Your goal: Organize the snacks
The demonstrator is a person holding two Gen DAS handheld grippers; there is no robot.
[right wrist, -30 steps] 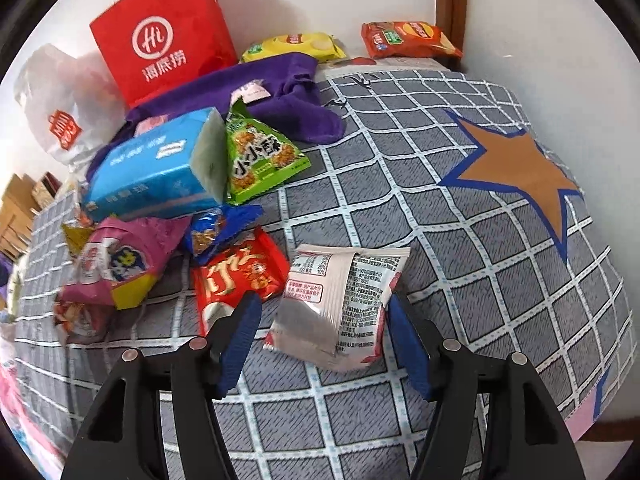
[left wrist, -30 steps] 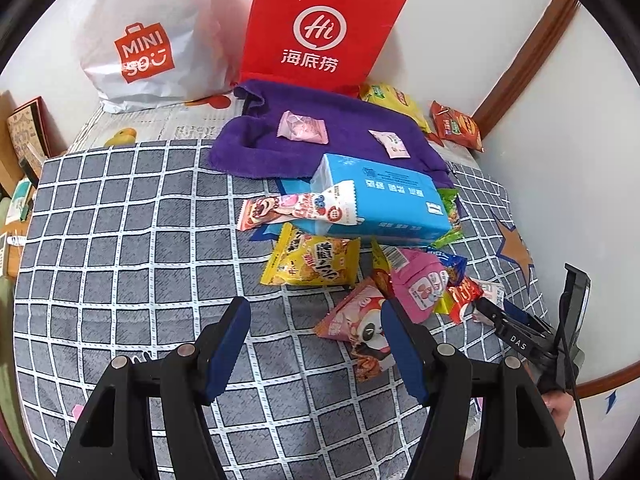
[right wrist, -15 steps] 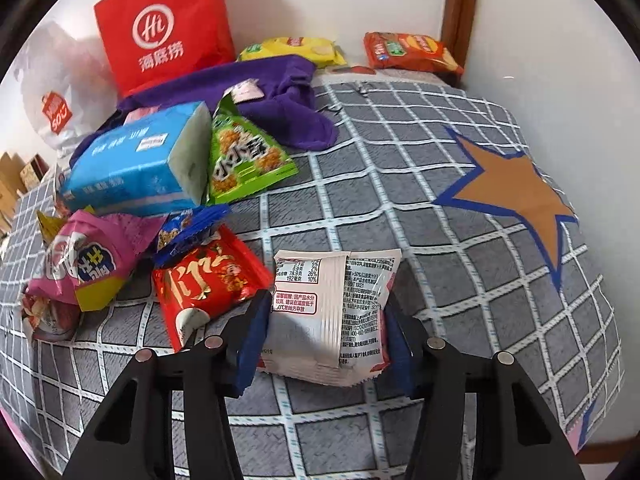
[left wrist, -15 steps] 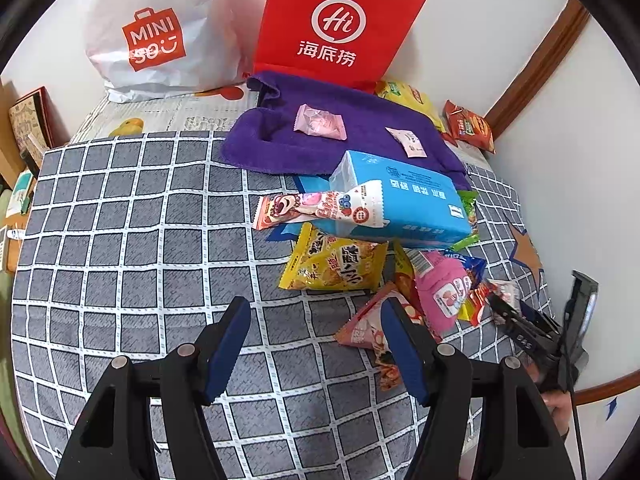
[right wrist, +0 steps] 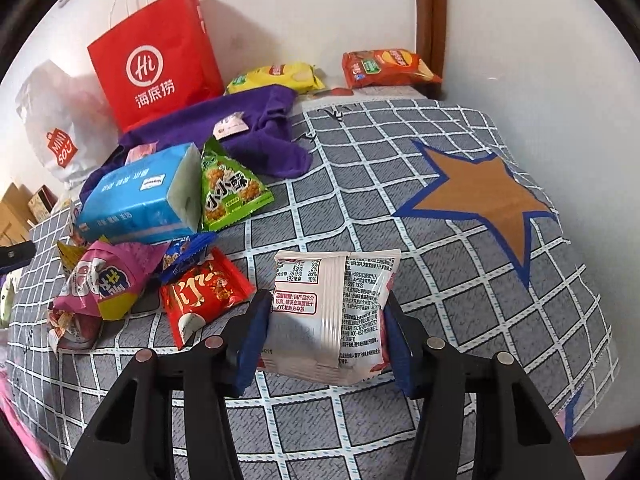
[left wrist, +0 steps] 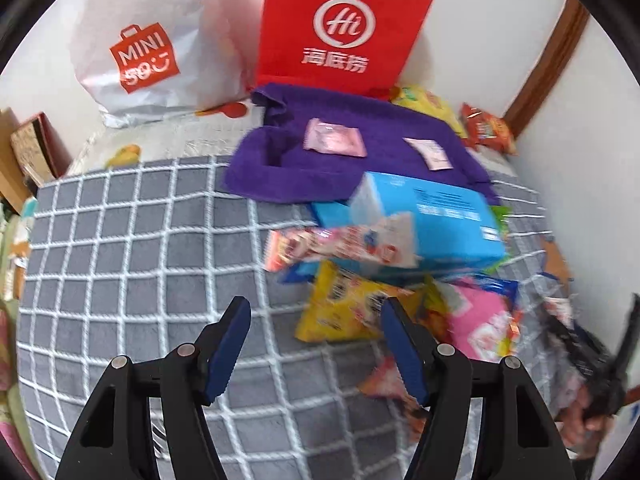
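The right gripper (right wrist: 326, 334) clamps a white plastic snack packet (right wrist: 336, 312) printed with red and black label text, back seam facing up; its jaws have just been closing on both side edges. The packet's long axis runs away from the gripper, top edge pointing toward the far edge of the grey checked bedspread (right wrist: 380, 184), near the orange star at the bedspread's right edge. The left gripper (left wrist: 316, 340) hangs open and empty over the bedspread, just beside a yellow foil snack bag (left wrist: 344, 308)
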